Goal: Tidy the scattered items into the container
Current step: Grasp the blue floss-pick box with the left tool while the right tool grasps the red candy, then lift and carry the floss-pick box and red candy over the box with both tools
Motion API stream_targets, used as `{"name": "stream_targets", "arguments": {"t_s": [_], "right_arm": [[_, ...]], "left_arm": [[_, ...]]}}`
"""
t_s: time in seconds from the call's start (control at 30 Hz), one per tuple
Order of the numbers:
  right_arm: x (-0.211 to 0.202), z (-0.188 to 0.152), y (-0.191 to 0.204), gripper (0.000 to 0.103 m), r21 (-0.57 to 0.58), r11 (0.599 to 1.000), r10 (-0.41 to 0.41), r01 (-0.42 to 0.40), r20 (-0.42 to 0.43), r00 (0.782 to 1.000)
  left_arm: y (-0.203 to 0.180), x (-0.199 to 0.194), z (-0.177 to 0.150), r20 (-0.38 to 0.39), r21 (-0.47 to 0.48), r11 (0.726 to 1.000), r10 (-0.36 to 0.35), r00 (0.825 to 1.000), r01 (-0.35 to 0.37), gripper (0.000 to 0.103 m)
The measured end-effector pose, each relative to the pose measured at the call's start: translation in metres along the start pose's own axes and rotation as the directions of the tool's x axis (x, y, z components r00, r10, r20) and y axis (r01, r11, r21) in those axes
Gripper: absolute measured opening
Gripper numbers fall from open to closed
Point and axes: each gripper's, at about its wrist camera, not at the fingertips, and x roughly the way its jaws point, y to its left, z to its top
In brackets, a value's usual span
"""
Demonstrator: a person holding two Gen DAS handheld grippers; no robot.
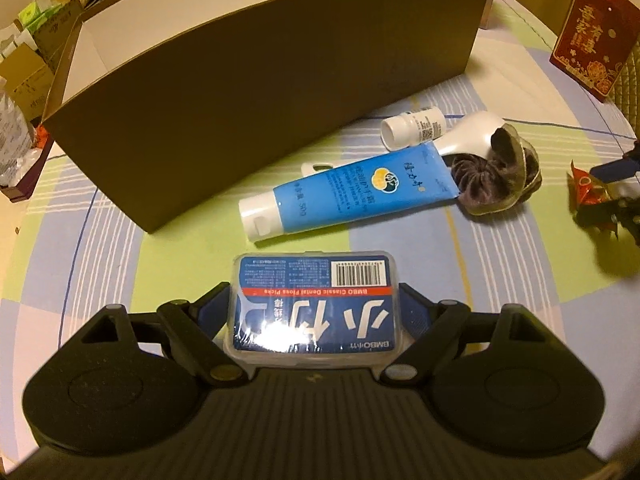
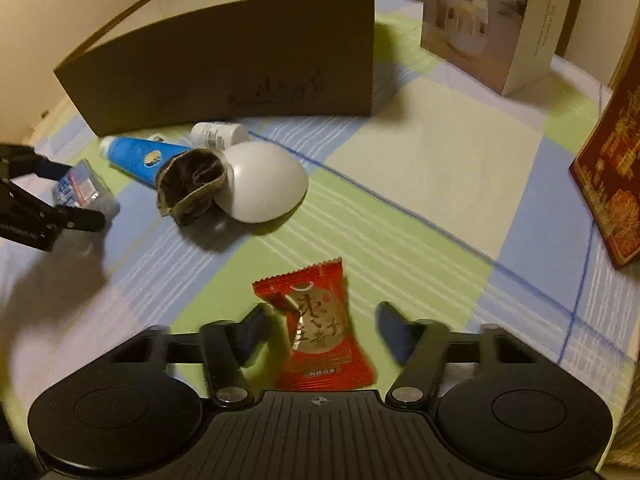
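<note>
My left gripper (image 1: 316,300) is shut on a clear floss pick box (image 1: 314,302) with a blue label, in front of the brown cardboard container (image 1: 256,80). That box also shows in the right wrist view (image 2: 82,188), between the left gripper's fingers. My right gripper (image 2: 324,320) is open around a red snack packet (image 2: 320,324) lying on the cloth, its pads apart from the wrapper. A blue tube (image 1: 344,192), a small white bottle (image 1: 414,126), a white brush (image 2: 260,180) and a dark scrunchie (image 1: 496,172) lie by the container (image 2: 224,64).
A checked green, blue and cream cloth (image 2: 420,168) covers the table. A red gift box (image 1: 592,40) stands at the right, also in the right wrist view (image 2: 616,168). A white paper bag (image 2: 488,16) stands behind. Boxes and bags (image 1: 24,72) crowd the far left.
</note>
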Motion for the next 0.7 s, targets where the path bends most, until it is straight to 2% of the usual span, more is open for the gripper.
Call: {"name": "stream_targets", "arguments": {"t_s": [0.07,0.43,0.7], "right_arm": [[-0.002,0.000,0.004,0.033,-0.030,1.000,-0.006,0.006,-0.009,1.000],[-0.016,-0.021,0.024,0.031,-0.018,0.998,0.066,-0.067,-0.054,0.996],[-0.035,-0.024,0.037,0.031,-0.015,0.995,0.101,-0.102,-0.030,0.994]], "left_arm": [[-0.003,-0.002,-0.003,0.003,0.000,1.000,-0.006,1.000,0.006,0.083],[-0.023,-0.023,-0.015,-0.022,0.045,0.999,-0.001,1.000,0.002,0.083],[-0.028,-0.052,-0.018,0.004,0.044,0.999,0.011,1.000,-0.011,0.083]]}}
